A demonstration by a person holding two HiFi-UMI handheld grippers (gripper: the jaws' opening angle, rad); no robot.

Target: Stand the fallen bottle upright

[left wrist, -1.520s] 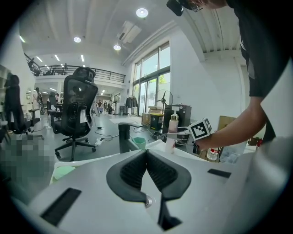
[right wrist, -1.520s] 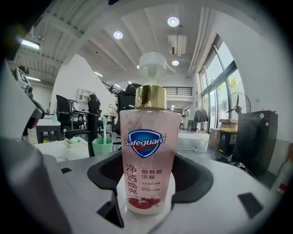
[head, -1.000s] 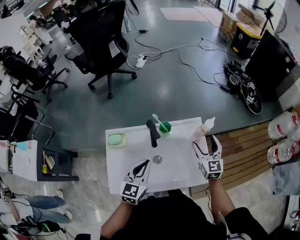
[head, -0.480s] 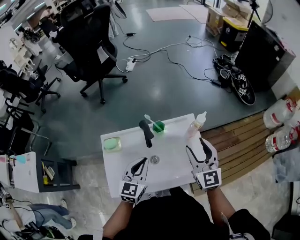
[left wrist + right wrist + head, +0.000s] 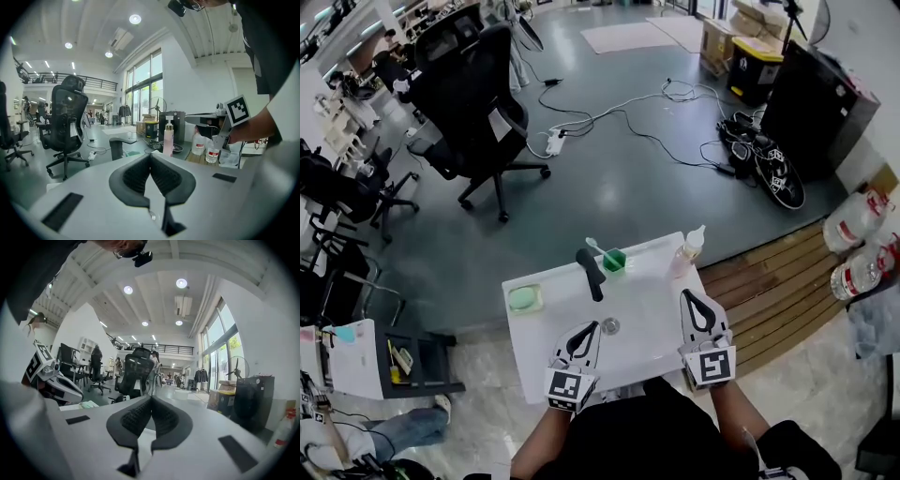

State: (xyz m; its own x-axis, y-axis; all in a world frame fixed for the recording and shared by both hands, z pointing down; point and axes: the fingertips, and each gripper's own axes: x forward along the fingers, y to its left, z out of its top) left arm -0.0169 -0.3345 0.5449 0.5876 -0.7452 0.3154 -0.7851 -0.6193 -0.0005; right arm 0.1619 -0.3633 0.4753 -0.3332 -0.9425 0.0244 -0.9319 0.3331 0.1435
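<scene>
Now pinched shut on nothing, drawn back to the lower right: right claw (image 5: 691, 298) (wide beside the bottle (image 5: 687, 249) a second ago). Likewise shut and empty at lower centre: left claw (image 5: 585, 330). Beyond, left standing upright at the worktop's (image 5: 647, 300) upper-right corner, untouched. Seemingly finished.

White basin (image 5: 649, 314), black tap (image 5: 591, 273), green cup (image 5: 614, 261), pale pink bottle (image 5: 683, 257) topped white.
</scene>
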